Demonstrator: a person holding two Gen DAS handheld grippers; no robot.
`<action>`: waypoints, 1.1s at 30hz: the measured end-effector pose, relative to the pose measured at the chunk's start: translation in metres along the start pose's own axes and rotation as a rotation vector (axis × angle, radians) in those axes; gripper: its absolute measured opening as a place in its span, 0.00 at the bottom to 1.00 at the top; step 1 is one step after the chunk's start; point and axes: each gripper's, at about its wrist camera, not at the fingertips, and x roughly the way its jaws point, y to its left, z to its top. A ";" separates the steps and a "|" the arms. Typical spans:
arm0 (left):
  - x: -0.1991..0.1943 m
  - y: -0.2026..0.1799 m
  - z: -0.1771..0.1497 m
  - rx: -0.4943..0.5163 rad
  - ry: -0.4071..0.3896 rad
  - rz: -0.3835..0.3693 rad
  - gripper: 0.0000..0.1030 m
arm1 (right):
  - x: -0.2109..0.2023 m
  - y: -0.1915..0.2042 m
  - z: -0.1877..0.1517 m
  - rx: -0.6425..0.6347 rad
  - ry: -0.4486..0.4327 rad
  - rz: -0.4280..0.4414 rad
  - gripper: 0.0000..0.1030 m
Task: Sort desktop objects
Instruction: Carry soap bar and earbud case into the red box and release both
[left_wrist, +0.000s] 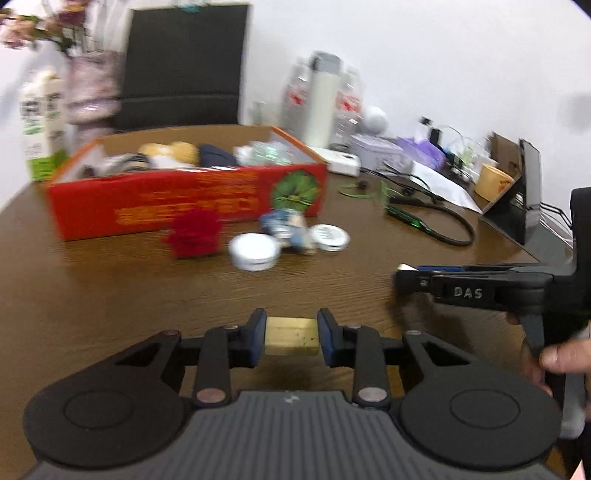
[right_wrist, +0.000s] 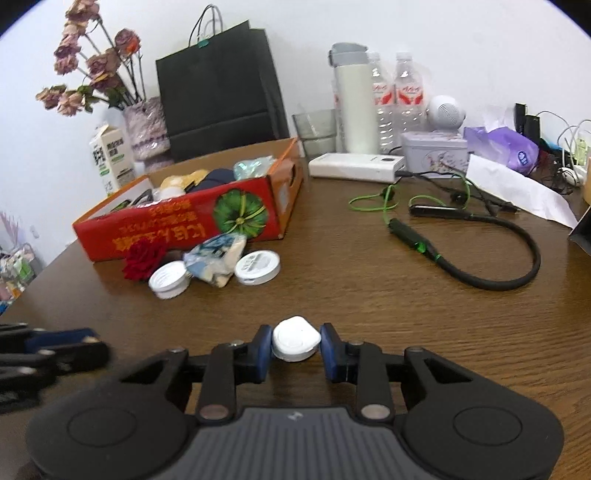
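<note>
In the left wrist view, my left gripper (left_wrist: 291, 336) is shut on a small yellowish-tan block (left_wrist: 291, 334), a blue pad against each side, low over the brown wooden table (left_wrist: 110, 295). In the right wrist view, my right gripper (right_wrist: 295, 341) is shut on a small white rounded case (right_wrist: 295, 338). Ahead stands the red cardboard box (right_wrist: 177, 229), which holds several items. In front of it lie a red fabric rose (right_wrist: 142, 258), two round white tins (right_wrist: 257, 266) and a crumpled blue-white packet (right_wrist: 216, 262). The right gripper (left_wrist: 410, 277) also shows from the side, with a hand (left_wrist: 565, 356) on its handle.
A black-green neckband earphone (right_wrist: 480, 258) and cables lie to the right. Along the back wall stand a black paper bag (right_wrist: 221, 96), a flower vase (right_wrist: 146, 125), a milk carton (right_wrist: 110, 158), a flask (right_wrist: 351, 99), water bottles (right_wrist: 406, 96), a power bank (right_wrist: 354, 166) and tissues (right_wrist: 502, 147).
</note>
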 end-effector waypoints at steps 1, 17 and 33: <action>-0.009 0.005 -0.002 -0.008 -0.004 0.014 0.29 | -0.002 0.004 0.000 -0.001 0.009 0.001 0.26; -0.104 0.067 -0.027 -0.133 -0.113 0.026 0.30 | -0.102 0.119 -0.019 -0.143 -0.095 0.163 0.26; -0.003 0.141 0.150 -0.115 -0.188 0.110 0.30 | -0.036 0.110 0.151 -0.137 -0.169 0.135 0.26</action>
